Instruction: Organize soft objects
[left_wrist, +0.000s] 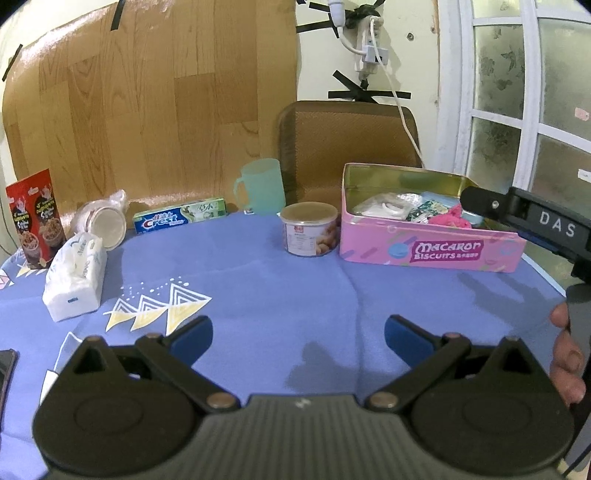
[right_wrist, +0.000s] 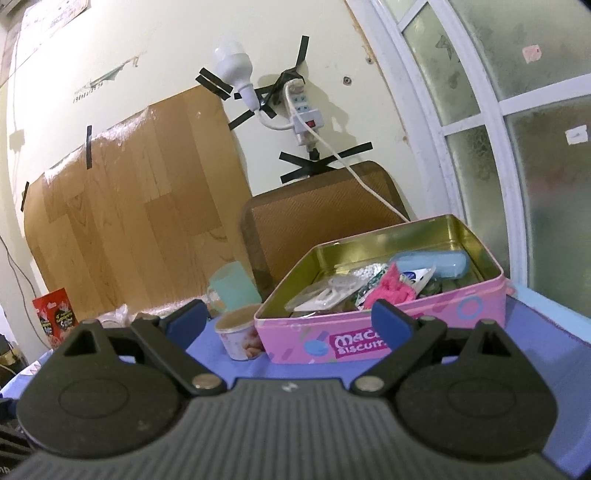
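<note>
Left gripper (left_wrist: 298, 334) spread wide, empty, low over blue desk (left_wrist: 258, 280). Right gripper (right_wrist: 288, 319) also wide, empty, in front of pink biscuit tin (right_wrist: 476, 314). Pink soft cloth (right_wrist: 388, 290) lies inside tin among packets. Tissue pack (left_wrist: 74, 280) sits far left on desk.

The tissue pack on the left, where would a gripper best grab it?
Probably across the narrow middle of the tissue pack, coming down from above with the open left gripper. It lies flat on the blue tablecloth, long and soft, so its two long sides suit the fingers.
</note>
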